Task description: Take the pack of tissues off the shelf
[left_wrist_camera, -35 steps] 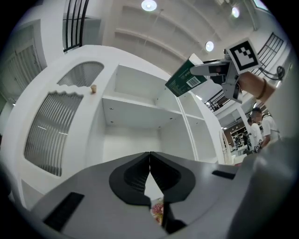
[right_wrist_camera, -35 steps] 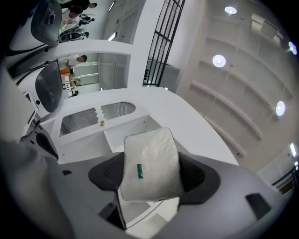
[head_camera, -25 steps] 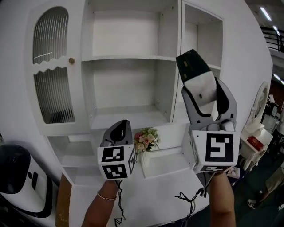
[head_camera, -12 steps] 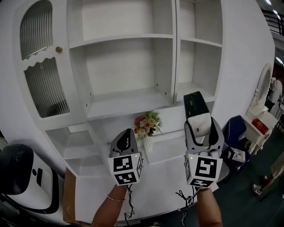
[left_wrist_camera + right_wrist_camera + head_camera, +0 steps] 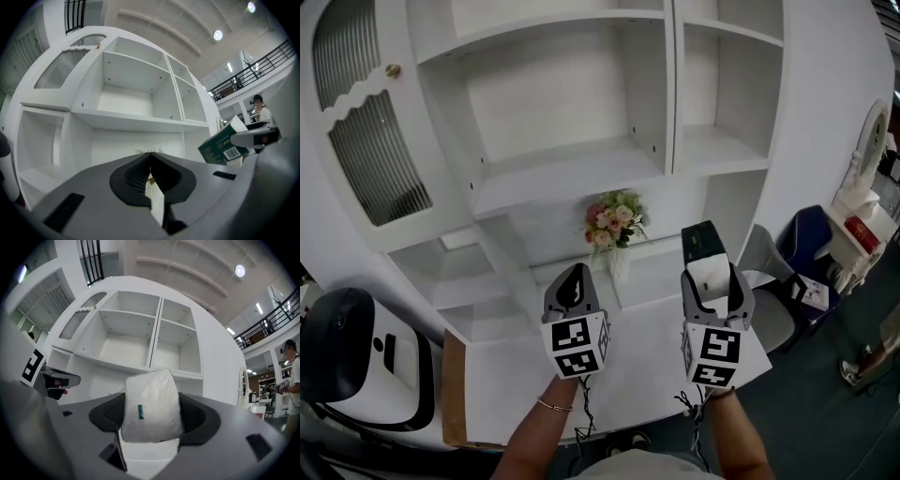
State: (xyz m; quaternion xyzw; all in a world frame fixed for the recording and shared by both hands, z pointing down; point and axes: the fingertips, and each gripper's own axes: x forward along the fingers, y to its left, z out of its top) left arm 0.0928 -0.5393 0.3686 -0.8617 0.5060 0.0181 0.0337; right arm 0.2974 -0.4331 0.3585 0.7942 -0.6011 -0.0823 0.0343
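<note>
My R gripper (image 5: 709, 281) clamps tissue pack (image 5: 701, 246); L gripper (image 5: 572, 274) pinched shut. Vase (image 5: 620, 263) w/ flowers (image 5: 612, 218) just ahead, btwn them.

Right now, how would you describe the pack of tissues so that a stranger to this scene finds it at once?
Start at the large white shelf unit, then come down to the two claws held before it. The pack of tissues is clamped in the right claw: a white plastic packet with a dark green end, while the left claw is shut on nothing.
</note>
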